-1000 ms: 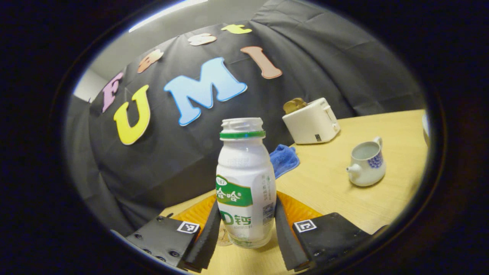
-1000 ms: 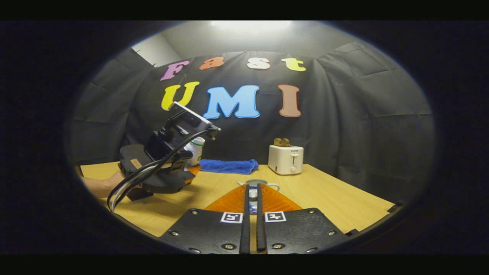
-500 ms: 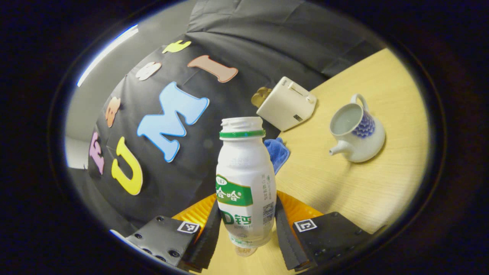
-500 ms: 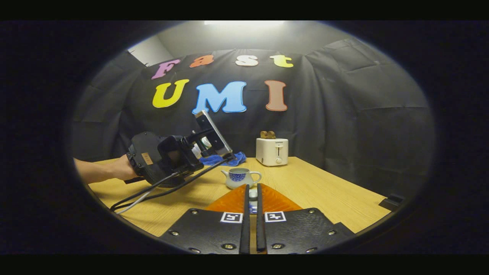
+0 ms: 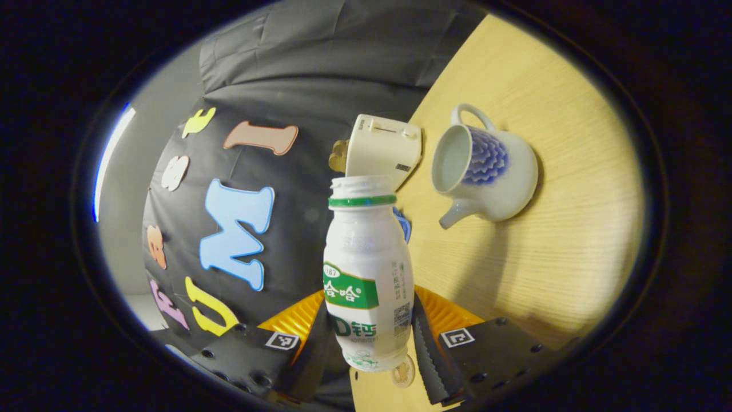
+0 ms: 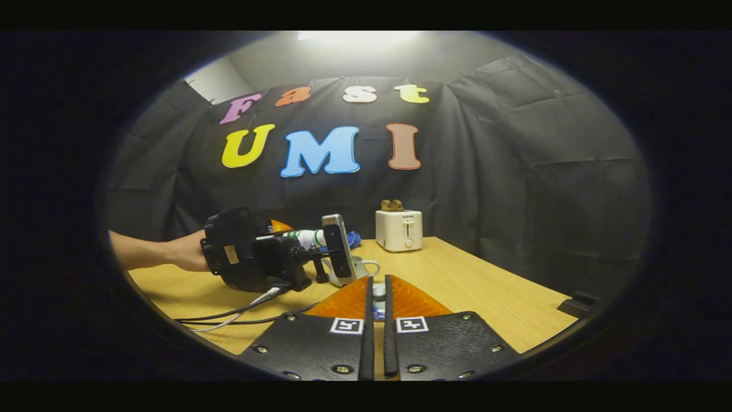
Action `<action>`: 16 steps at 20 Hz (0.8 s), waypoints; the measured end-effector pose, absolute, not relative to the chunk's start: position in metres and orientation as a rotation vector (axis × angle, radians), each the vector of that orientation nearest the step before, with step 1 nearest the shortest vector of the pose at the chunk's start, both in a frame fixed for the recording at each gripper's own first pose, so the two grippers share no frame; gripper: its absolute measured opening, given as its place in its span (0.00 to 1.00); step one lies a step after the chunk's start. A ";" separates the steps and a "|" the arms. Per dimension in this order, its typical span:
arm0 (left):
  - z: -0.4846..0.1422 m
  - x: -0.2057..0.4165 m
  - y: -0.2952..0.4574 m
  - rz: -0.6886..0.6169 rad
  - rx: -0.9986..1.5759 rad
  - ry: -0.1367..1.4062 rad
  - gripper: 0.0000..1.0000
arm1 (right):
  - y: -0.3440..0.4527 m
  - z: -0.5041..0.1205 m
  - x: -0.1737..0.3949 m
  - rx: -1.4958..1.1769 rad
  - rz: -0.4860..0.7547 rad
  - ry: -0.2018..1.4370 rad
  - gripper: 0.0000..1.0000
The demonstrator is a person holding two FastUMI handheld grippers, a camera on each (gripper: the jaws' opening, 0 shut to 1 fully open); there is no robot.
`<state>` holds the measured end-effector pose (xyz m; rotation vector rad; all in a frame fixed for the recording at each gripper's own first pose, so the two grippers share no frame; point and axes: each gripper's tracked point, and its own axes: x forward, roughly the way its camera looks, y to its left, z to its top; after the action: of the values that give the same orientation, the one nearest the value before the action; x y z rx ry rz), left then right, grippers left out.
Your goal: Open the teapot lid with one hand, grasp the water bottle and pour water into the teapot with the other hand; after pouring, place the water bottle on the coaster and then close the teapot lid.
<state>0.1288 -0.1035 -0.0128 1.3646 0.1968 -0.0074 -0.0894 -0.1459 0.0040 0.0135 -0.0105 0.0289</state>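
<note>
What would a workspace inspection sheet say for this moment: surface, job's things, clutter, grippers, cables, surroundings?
Surface: wooden table, bare at right.
Job's things: bottle, uncapped, tipped toward the teapot; teapot open, lid held off it; coaster not identified.
Clutter: toaster, blue cloth, small round gold object below the bottle.
Grippers: left gripper shut on the bottle; right gripper shut on the lid.
Cables: cables trail from the left gripper across the table.
Surroundings: black cloth wall.
</note>
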 end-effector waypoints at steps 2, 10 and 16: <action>-0.012 0.127 -0.107 -0.017 1.388 0.200 0.80 | -0.146 0.005 -0.090 0.014 0.027 -0.007 0.23; -0.012 0.123 -0.112 -0.009 1.529 0.200 0.80 | -0.150 0.005 -0.089 0.027 0.019 -0.006 0.07; -0.012 0.123 -0.116 -0.016 1.618 0.197 0.80 | -0.150 0.004 -0.092 0.020 0.017 -0.002 0.07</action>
<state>0.1227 -0.1161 -0.0118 1.6177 0.1965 -0.0156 -0.0917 -0.1498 0.0039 0.0196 -0.0021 0.0167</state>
